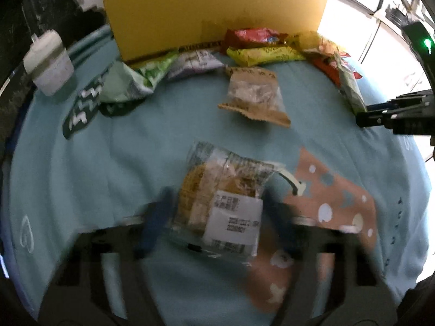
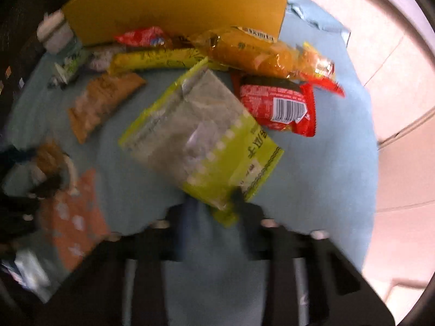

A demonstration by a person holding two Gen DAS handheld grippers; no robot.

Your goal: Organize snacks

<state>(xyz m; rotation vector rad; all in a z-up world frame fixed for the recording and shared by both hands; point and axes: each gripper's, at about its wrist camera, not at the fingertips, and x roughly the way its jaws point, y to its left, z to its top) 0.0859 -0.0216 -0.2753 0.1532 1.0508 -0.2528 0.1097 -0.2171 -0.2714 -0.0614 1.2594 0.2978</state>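
My left gripper [image 1: 214, 217] is shut on a clear packet of biscuits with a white label [image 1: 223, 198], held just above the blue cloth. My right gripper [image 2: 214, 206] is shut on the corner of a lime-green and silver snack bag [image 2: 201, 138], lifted over the cloth; it shows at the right edge of the left wrist view [image 1: 394, 114]. A brown paper snack pouch [image 1: 252, 95] lies mid-table. A row of packets lies against the yellow board: a red one [image 1: 252, 35], a yellow bar [image 1: 263, 54], a green one [image 1: 136, 81] and a purple-white one [image 1: 195, 62].
An upright yellow board [image 1: 214, 13] stands at the back. A white lidded cup [image 1: 49, 62] stands at the back left. An orange dotted bag with a handle [image 1: 334, 195] lies front right. A red packet with a barcode [image 2: 280, 106] and an orange packet [image 2: 250, 51] lie by the right edge.
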